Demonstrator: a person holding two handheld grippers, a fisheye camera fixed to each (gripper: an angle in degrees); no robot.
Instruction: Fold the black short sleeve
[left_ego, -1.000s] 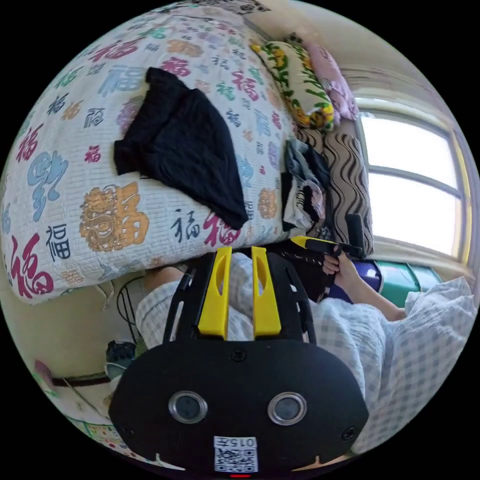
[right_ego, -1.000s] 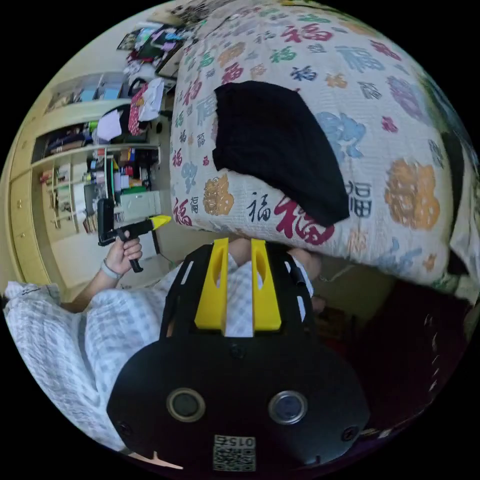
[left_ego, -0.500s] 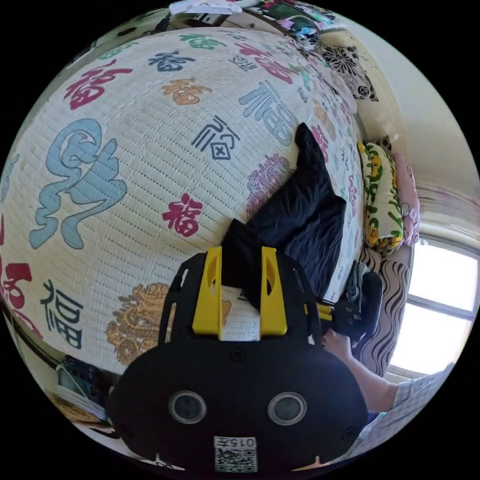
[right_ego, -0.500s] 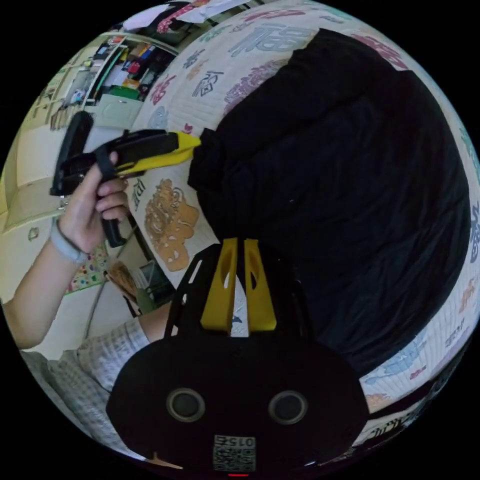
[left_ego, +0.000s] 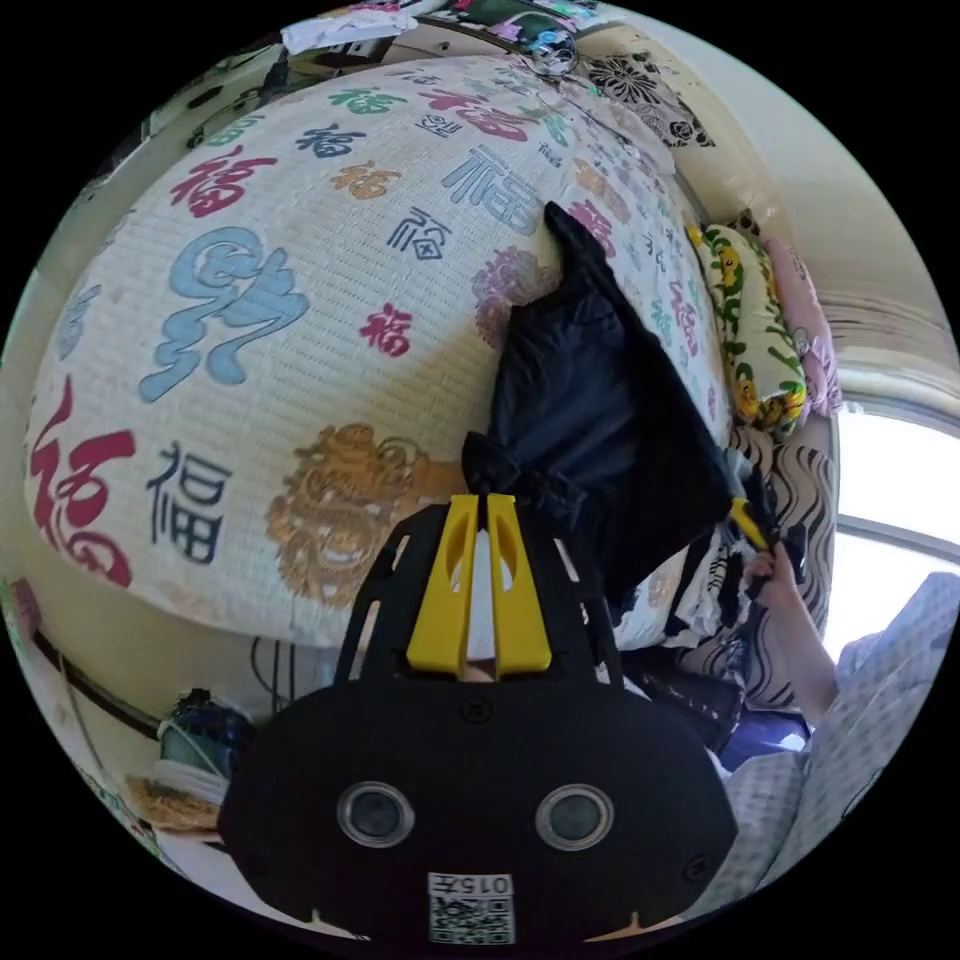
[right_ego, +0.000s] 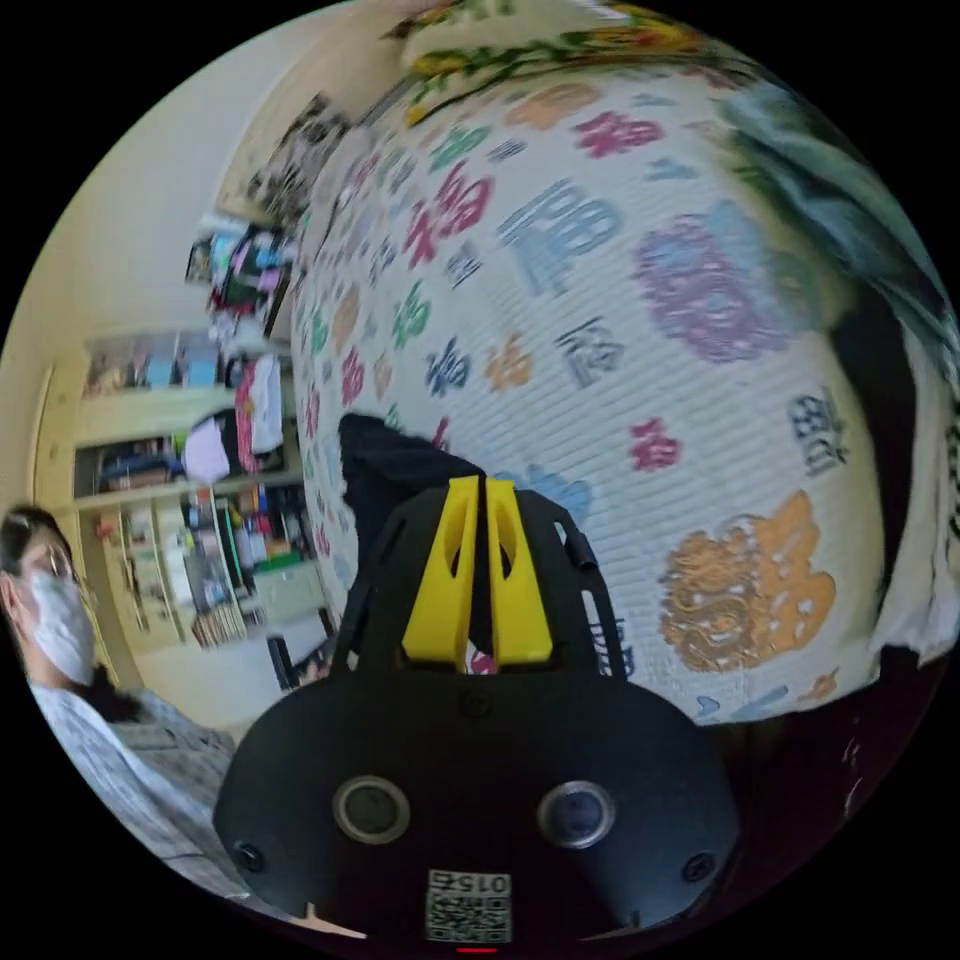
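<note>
The black short sleeve shirt hangs stretched above the patterned bed cover, one tip still reaching up over the bed. In the left gripper view, my left gripper is shut on a bunched corner of it. The shirt's far lower corner is pinched by my right gripper, held by a hand. In the right gripper view, my right gripper has its jaws together with dark cloth between them, and a fold of the black shirt shows just beyond, over the bed cover.
Flowered pillows and a pile of other clothes lie at the bed's far end, under a bright window. Crowded shelves stand beside the bed. A person in a checked top is at the left of the right gripper view.
Both grippers came down onto the shirt lying on the bed, closed on its near edge, and raised it. It is now pulled taut between them.
</note>
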